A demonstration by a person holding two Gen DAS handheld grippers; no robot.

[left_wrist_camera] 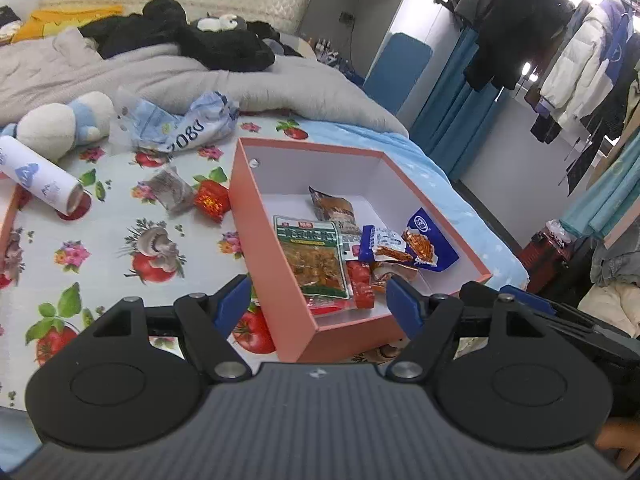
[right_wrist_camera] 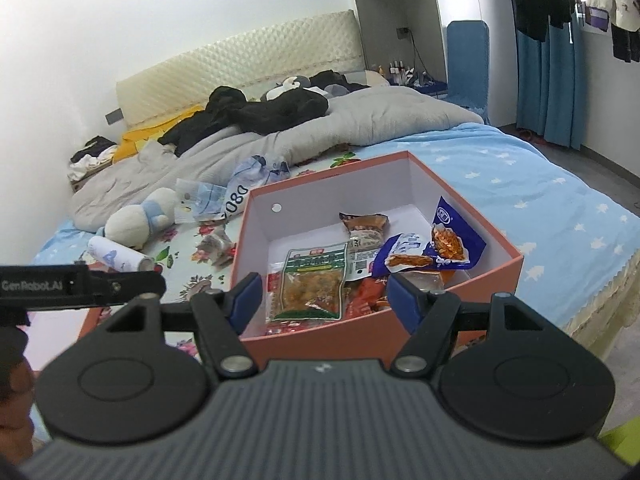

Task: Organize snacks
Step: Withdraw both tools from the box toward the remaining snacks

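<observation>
Floral bedsheet point(left_wrist_camera: 100, 240) carries an open pink cardboard box point(right_wrist_camera: 496, 276) of snack packets; left gripper point(left_wrist_camera: 318, 296) and right gripper point(right_wrist_camera: 323, 294) fingers spread wide, empty.

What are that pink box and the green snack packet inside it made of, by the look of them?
The pink box looks like stiff cardboard with a matte pink outside and plain white inside: its walls are thin, flat and sharply creased at the corners. The green snack packet seems to be glossy plastic film: it catches the light, wrinkles, and has a clear window showing the food.
</observation>
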